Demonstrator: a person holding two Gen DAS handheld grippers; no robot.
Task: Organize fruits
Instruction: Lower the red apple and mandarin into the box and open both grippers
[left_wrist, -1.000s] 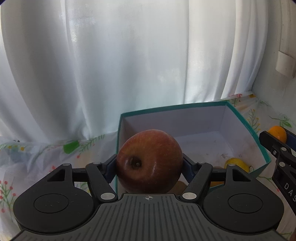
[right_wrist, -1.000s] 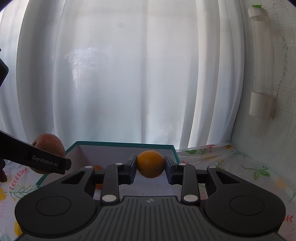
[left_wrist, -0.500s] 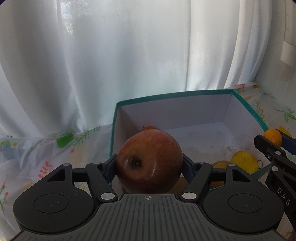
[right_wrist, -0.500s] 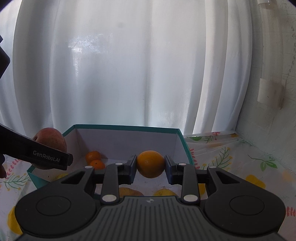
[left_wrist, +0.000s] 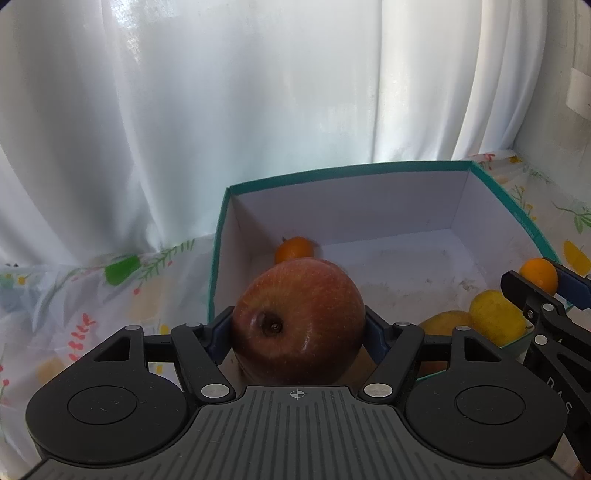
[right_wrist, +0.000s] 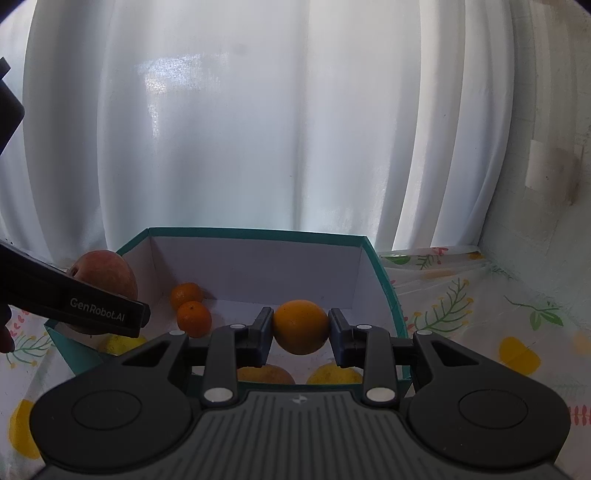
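Observation:
My left gripper (left_wrist: 298, 328) is shut on a red apple (left_wrist: 299, 319) and holds it above the near left corner of a teal-rimmed white box (left_wrist: 347, 171). My right gripper (right_wrist: 301, 328) is shut on an orange (right_wrist: 301, 326) and holds it over the near edge of the same box (right_wrist: 258, 233). Inside the box lie two small oranges (right_wrist: 190, 308), a tan fruit (right_wrist: 267, 373) and yellow lemons (right_wrist: 334, 373). The apple also shows at the left in the right wrist view (right_wrist: 107, 273); the right gripper's orange shows at the right in the left wrist view (left_wrist: 539, 275).
The box stands on a flowered tablecloth (right_wrist: 480, 314). White curtains (right_wrist: 258, 129) hang close behind it. A white wall (right_wrist: 546, 221) stands at the right.
Both grippers have come forward and lower toward the box with their fruit. More of the box's inside and the fruit in it shows now.

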